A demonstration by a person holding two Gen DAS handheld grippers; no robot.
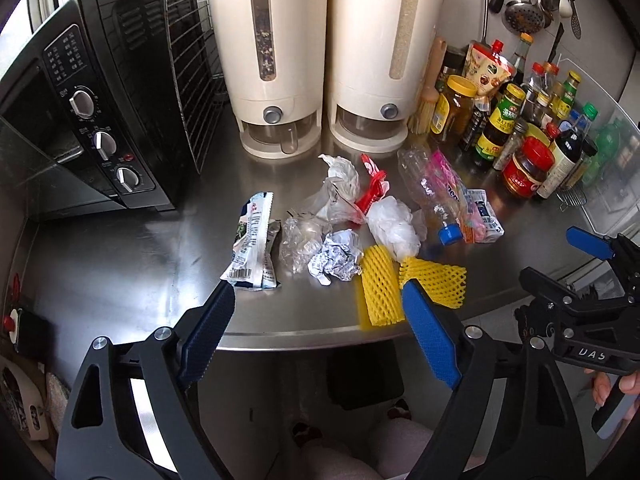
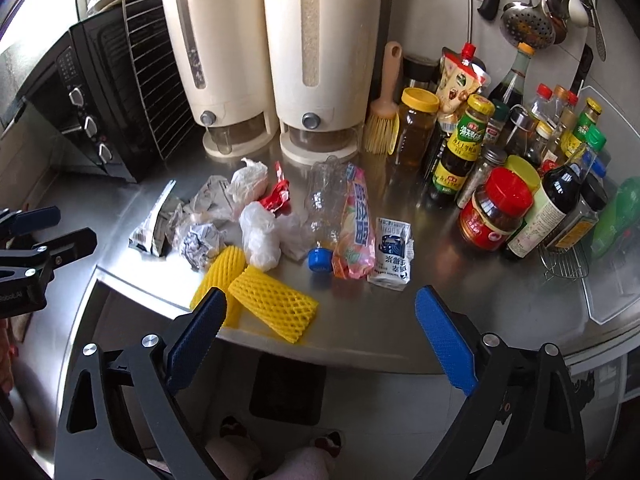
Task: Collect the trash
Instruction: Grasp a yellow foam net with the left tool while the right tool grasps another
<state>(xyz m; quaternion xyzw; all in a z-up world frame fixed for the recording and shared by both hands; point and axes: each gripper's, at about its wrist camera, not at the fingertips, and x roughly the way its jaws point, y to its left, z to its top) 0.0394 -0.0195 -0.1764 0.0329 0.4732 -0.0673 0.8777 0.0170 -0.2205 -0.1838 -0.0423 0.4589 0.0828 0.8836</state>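
Steel covers the whole kitchen surface (image 1: 120, 280), and its curved front edge runs just under both tools. Nearest to the camera, the left hand-held gripper (image 1: 320, 312) has its blue pads spread wide with nothing between them. The right hand-held gripper (image 2: 320, 320) is also spread wide and empty. Both hang over the front edge, not touching any trash.

Just beyond the edge, at about 6 o'clock of the pile, two yellow foam nets (image 2: 256, 300) lie side by side, and one reaches the rim. Behind them, in the middle, are a crumpled foil ball (image 1: 334, 260), a white plastic bag (image 1: 390, 226) and clear wrappers. At 9 o'clock lies a flat snack packet (image 1: 252, 240). At 3 o'clock there is a crushed clear bottle (image 2: 324, 204) with a blue cap, a pink wrapper (image 2: 354, 224) and a small milk carton (image 2: 390, 256).

I judge the task is at its start: all trash is on the surface and nothing is collected. No bin is clearly visible.

Open room is good in front and at the left side of the pile. At 12 o'clock two cream dispensers (image 1: 320, 60) stand close, at 2 o'clock many sauce bottles (image 2: 500, 168) crowd together, and a black oven (image 1: 100, 100) stands at 10 o'clock.
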